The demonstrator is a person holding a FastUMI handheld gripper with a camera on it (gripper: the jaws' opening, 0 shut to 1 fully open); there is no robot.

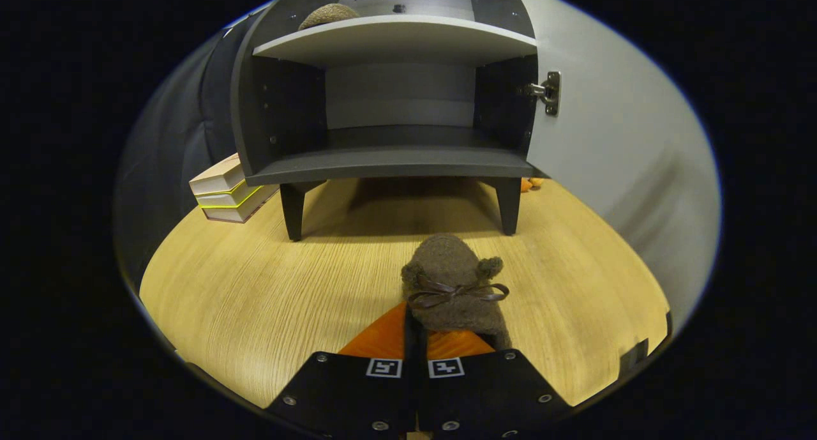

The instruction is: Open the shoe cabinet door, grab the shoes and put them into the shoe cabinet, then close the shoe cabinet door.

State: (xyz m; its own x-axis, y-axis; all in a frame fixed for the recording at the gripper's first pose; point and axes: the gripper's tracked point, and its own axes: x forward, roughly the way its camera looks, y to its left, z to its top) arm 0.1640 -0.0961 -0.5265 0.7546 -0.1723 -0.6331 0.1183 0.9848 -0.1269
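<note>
Brown fuzzy shoe (454, 280), soft and light, sits mid-worktop (255, 299) before the open shoe cabinet (396, 162); the tongs (418, 328) seem closed together on its heel, a good hold.

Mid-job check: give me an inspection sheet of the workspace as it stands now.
Surface: wooden table, bare around the cabinet legs.
Job's things: cabinet with door swung open, lower shelf empty; one shoe on the upper shelf; second shoe, with a bow, in the claw, in front of the cabinet.
Clutter: stacked books left of the cabinet; small orange items behind its right leg, too small to identify.
Grippers: claw fingers closed together on the second shoe's near edge.
Cables: nothing seen.
Surroundings: dark booth wall behind.
</note>
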